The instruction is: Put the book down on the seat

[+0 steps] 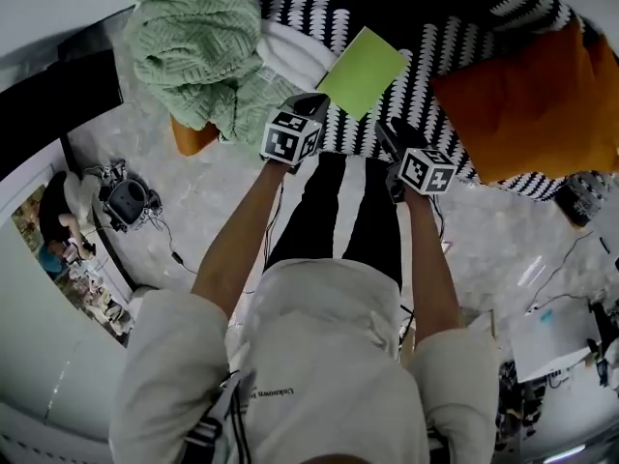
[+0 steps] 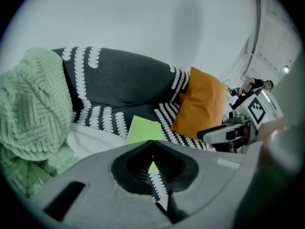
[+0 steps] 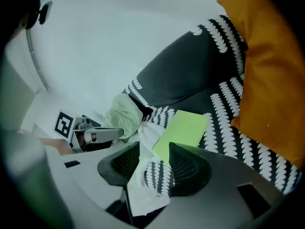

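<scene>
A thin lime-green book lies flat on the black-and-white patterned sofa seat, apart from both grippers. It also shows in the left gripper view, book, and in the right gripper view, book. My left gripper hovers just in front of the book's near corner, jaws shut with nothing between them. My right gripper hangs at the seat's front edge, to the right of the book, its jaws open and empty. The book's near edge is hidden behind the jaws in both gripper views.
A pale green knitted blanket is heaped on the seat's left over a white cloth. An orange cushion fills the right side. On the floor lie cables and a small device at left, and papers at right.
</scene>
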Available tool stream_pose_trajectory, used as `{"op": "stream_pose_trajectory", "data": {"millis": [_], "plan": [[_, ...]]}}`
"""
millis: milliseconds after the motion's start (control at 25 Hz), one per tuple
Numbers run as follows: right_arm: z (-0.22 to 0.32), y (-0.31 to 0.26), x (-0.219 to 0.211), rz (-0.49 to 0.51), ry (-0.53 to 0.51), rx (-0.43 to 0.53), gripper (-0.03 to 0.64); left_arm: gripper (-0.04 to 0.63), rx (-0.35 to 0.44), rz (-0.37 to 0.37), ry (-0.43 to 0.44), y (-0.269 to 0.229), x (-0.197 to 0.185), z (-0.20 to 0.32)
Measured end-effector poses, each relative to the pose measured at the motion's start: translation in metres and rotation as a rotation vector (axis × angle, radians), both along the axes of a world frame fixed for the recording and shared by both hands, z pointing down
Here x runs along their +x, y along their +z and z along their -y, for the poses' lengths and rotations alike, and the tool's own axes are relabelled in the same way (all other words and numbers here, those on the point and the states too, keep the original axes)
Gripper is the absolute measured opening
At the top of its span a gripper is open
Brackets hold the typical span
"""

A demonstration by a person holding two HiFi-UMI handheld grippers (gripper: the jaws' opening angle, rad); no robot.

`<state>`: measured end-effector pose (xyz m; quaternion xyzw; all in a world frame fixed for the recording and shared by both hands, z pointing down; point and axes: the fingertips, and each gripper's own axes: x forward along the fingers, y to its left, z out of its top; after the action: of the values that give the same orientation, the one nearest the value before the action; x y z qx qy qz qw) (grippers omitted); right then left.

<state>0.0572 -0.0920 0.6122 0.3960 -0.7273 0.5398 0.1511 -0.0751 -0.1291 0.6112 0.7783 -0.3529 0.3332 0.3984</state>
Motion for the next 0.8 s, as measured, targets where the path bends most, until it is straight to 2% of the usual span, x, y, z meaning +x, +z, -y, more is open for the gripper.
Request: {"op": "stream_pose_trajectory", "data": {"millis": [200, 360, 520, 600, 800], "plan": [[0.011, -0.042, -0.001, -0.102, -0.086, 0.120, 0.186, 0.009, 0.080, 0.017, 0.070, -0.047, 0.002, 0.002], [0.002, -0.075, -0.003, -0.195, -0.161, 0.177, 0.186, 0.009, 0.071, 0.014, 0.075, -0.075, 0.001, -0.020], [0.008, -0.108, 0.005, -0.196, -0.092, 0.200, 0.186, 0.009, 0.093, 0.066, 0.092, -0.092, -0.004, -0.028], [0.010, -0.121, 0.008, -0.196, -0.072, 0.207, 0.184, 0.009, 0.110, 0.083, 0.078, -0.102, -0.013, -0.029], [0.008, -0.144, 0.011, -0.258, -0.153, 0.249, 0.175, 0.009, 0.128, 0.077, 0.011, -0.127, -0.033, -0.031]]}}
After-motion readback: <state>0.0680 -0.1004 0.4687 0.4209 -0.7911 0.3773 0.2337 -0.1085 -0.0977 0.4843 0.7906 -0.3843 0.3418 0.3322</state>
